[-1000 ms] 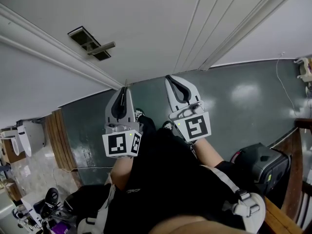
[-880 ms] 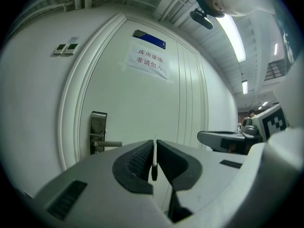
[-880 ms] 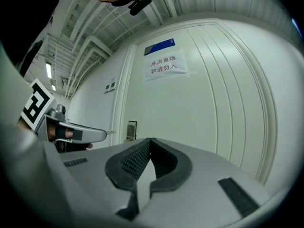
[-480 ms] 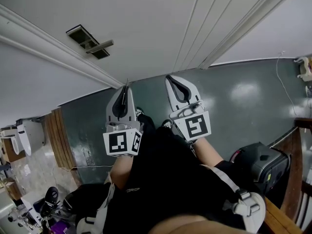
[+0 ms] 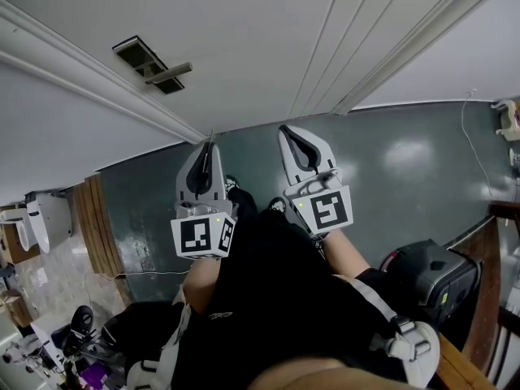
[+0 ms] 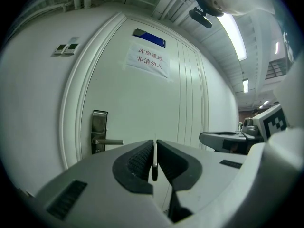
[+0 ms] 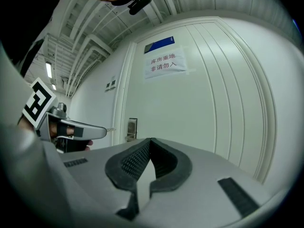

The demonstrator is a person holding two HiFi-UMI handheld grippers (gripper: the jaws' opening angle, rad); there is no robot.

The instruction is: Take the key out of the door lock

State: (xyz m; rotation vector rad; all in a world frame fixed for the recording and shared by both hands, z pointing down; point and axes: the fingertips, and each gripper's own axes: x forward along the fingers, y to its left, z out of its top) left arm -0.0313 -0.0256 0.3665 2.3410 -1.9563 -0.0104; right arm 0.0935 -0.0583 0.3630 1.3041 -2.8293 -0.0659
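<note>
White panelled walls and a closed white door (image 6: 142,103) are being faced, with a dark green floor (image 5: 390,169) being shown below in the head view. The key (image 6: 154,158) is being pinched edge-on between the pads of the left tongs (image 6: 155,141), well apart from the lock plate (image 6: 99,127), which is being seen with its lever handle (image 6: 108,141) toward eight o'clock on the door. The right tongs (image 7: 150,140) are being held pressed together on nothing, at three o'clock of the left pair. By the look of it, the key is already out of the lock, so the step is being done well if the pinch is being held firm and the blade level while it is being carried clear. A paper sign (image 6: 148,60) at twelve o'clock on the door is being read as 库房重地 非请勿入. The blue plate (image 6: 149,38) above it is too small to be read.
</note>
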